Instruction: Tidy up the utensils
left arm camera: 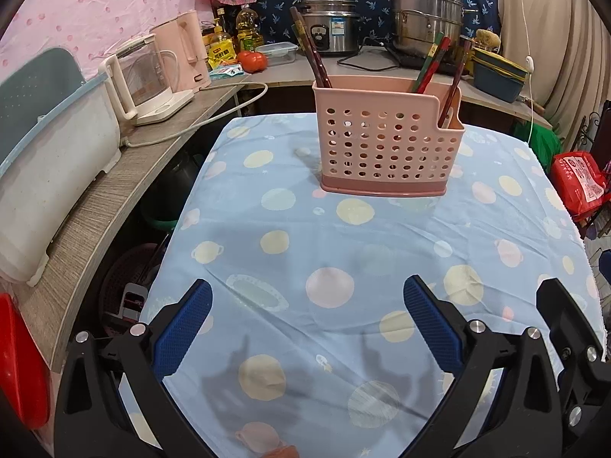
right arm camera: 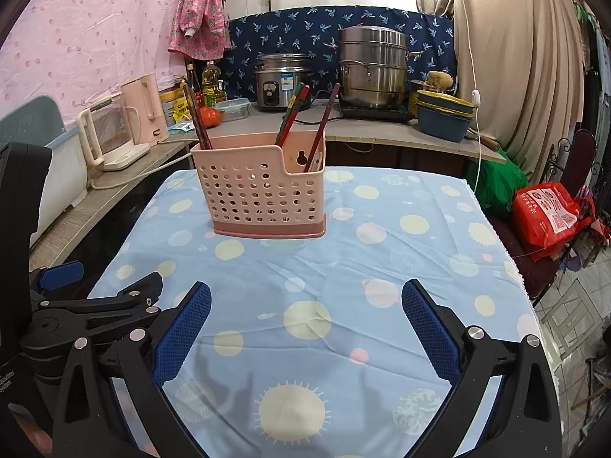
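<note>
Right gripper [right arm camera: 306, 330]: blue-padded jaws spread wide, nothing between them, hovering over the near part of the cloth-covered worktop [right arm camera: 382, 343].
Left gripper [left arm camera: 307, 328]: likewise spread wide and empty; it sits just to the left of the right one, side by side.
Task's thing: pink perforated plastic utensil caddy [right arm camera: 259, 198], standing upright ahead of both grippers, at the far part of the worktop, well apart from either.
Direction: from the right gripper it lies ahead and a little left; from the left gripper, ahead and a little right. Neither looks clearly nearer.
Long axis: the caddy's long side runs across the line of approach.
Contents, left end: dark brown chopsticks [right arm camera: 196, 118] leaning up and to the left.
Contents, right: red and green chopsticks [right arm camera: 292, 114] and a dark red pair [right arm camera: 322, 126] leaning right; which compartment each is in I cannot tell.
Worktop: no loose utensils show on the blue spotted cloth, so the sorting looks largely done.
</note>
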Demonstrator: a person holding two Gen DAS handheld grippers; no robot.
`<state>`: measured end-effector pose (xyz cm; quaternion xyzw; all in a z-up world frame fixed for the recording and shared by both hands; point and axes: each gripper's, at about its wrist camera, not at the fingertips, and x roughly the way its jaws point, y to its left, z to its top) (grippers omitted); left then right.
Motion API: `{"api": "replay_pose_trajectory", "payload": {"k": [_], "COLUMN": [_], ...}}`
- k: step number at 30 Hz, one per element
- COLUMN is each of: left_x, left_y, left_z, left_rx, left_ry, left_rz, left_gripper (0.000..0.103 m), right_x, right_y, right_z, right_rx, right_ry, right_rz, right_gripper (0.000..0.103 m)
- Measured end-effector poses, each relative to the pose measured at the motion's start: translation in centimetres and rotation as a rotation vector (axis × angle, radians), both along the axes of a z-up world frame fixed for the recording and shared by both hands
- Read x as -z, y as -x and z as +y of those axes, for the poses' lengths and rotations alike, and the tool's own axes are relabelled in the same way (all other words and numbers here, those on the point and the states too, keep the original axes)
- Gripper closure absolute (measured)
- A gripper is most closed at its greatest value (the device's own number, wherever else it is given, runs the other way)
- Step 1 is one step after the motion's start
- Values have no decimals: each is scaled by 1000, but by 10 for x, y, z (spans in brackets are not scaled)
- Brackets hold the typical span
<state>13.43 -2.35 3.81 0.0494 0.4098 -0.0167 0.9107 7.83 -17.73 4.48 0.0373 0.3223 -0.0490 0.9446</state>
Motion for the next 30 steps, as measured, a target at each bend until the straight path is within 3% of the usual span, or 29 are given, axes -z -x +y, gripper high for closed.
{"api": "replay_pose_trajectory", "payload": {"k": [30], "left_x": [5], "left_y": [2], "left_z": [-4], "left_rx": [9], "left_ry": [-20], "left_rz": [-4], "left_gripper": [7], "right_x": [10], "right_y": [1], "right_z": [-1], "right_rx": [6], "right_ry": [-9], "right_rz": [26], "right_gripper": [6]}}
